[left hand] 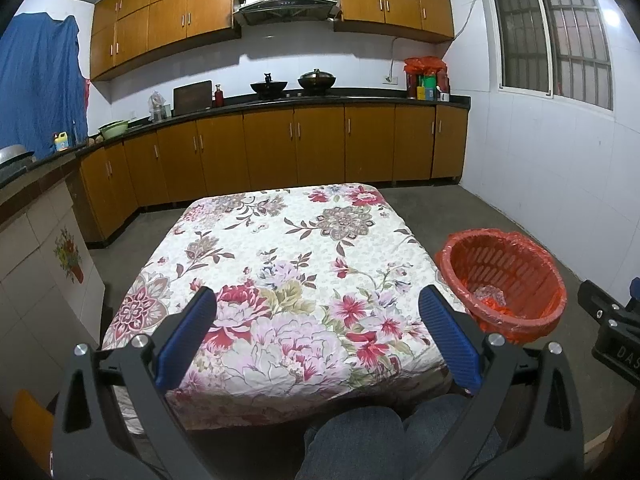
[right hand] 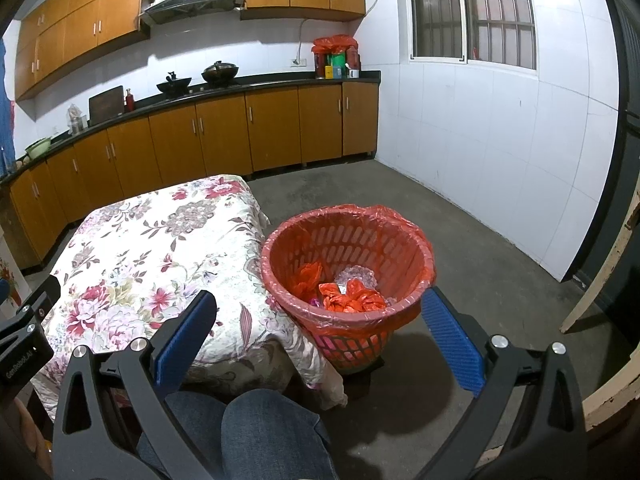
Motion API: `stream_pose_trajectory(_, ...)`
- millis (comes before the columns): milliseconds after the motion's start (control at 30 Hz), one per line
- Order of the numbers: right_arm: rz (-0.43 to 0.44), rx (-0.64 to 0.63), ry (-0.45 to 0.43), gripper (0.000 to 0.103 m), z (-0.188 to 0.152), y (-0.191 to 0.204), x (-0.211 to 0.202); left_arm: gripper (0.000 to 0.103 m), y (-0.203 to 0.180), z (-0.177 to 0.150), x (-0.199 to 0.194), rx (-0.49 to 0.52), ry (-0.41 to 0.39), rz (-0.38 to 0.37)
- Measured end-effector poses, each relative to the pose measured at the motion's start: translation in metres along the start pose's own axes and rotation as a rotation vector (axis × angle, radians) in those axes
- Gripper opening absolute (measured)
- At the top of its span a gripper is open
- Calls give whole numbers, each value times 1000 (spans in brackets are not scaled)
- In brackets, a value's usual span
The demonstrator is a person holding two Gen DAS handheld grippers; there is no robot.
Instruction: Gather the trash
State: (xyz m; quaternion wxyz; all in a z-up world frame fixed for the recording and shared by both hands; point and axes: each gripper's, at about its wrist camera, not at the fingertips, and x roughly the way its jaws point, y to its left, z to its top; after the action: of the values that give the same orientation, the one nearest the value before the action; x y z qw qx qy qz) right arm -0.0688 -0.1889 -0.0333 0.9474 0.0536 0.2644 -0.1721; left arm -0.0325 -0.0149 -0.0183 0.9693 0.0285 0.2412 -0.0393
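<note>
A red slatted trash basket point(right hand: 362, 236) with a red plastic liner stands on the floor to the right of the table; it also shows in the left wrist view point(left hand: 476, 252). Inside it lie crumpled orange plastic point(right hand: 352, 298) and a clear crumpled piece point(right hand: 356, 276). The table carries a floral cloth point(left hand: 280, 264), which also shows in the right wrist view point(right hand: 152, 256), with no loose item on it. My left gripper point(left hand: 318, 300) is open and empty above the table's near edge. My right gripper point(right hand: 318, 306) is open and empty, just in front of the basket's near rim.
Wooden kitchen cabinets and a black counter point(left hand: 280, 100) with woks and bottles run along the back wall. A white tiled wall with a barred window point(right hand: 472, 12) is to the right. The concrete floor point(right hand: 460, 240) surrounds the basket. The person's knees point(right hand: 260, 436) are below the grippers.
</note>
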Motion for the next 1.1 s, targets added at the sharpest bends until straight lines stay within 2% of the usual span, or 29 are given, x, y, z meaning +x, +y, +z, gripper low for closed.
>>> stream_pose_trajectory(1100,1,2,8,101,-1,-2,1,99,-1,-1,6,-6,20,-2)
